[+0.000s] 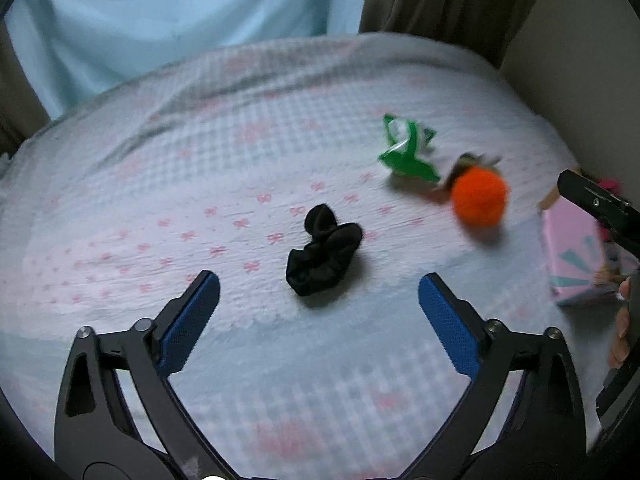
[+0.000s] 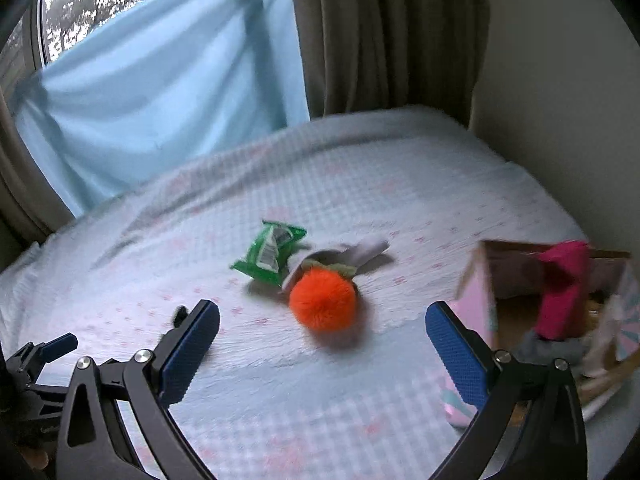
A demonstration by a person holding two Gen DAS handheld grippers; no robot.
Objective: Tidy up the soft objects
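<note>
Bed covered with a pale checked sheet printed with pink bows; light blue cloth and olive curtain behind, at the window. Left gripper spread wide, blue pads well apart, nothing between them; pointed down at the sheet. Black crumpled sock-like cloth on the sheet, just ahead of the left gripper and roughly centred between its fingers, not touched. Farther off and to the right in the left wrist view: orange fluffy ball, a grey-olive fabric piece tucked right behind it, and a green crinkled packet just beside that. Right gripper also spread wide and empty, pads clear of everything. Orange ball in the right wrist view ahead of the gap between its fingers, resting on the sheet, no contact. Pink cardboard box, open-topped, at the right edge of the bed near the wall; magenta soft item standing up inside it, other contents too blurred to identify. Both views motion-blurred. Tip of the left gripper visible at the lower left edge of the right wrist view.
</note>
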